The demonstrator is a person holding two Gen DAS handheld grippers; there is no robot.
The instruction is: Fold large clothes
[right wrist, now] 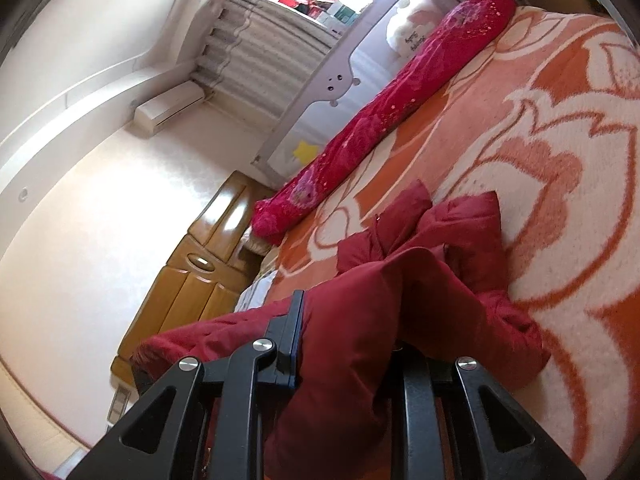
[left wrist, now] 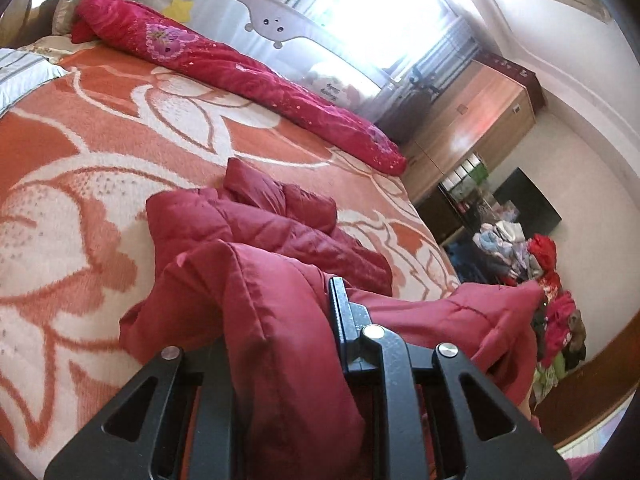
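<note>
A dark red quilted padded jacket (left wrist: 256, 232) lies crumpled on the orange and cream flowered bedspread (left wrist: 100, 128). My left gripper (left wrist: 280, 320) is shut on a thick fold of the jacket, which bulges between and over the fingers; only the right finger (left wrist: 340, 320) shows. In the right wrist view the jacket (right wrist: 432, 264) trails back over the bedspread (right wrist: 560, 128). My right gripper (right wrist: 344, 328) is shut on another fold of it, lifted above the bed; its left finger (right wrist: 294, 328) shows and the other is hidden under cloth.
A long rolled pink-red quilt (left wrist: 240, 64) lies along the far side of the bed by a grey bed rail (left wrist: 280, 28). A wooden cabinet (left wrist: 472, 128) and a pile of clothes (left wrist: 532, 264) stand beyond the bed's end. A wooden nightstand (right wrist: 192, 264) is by the wall.
</note>
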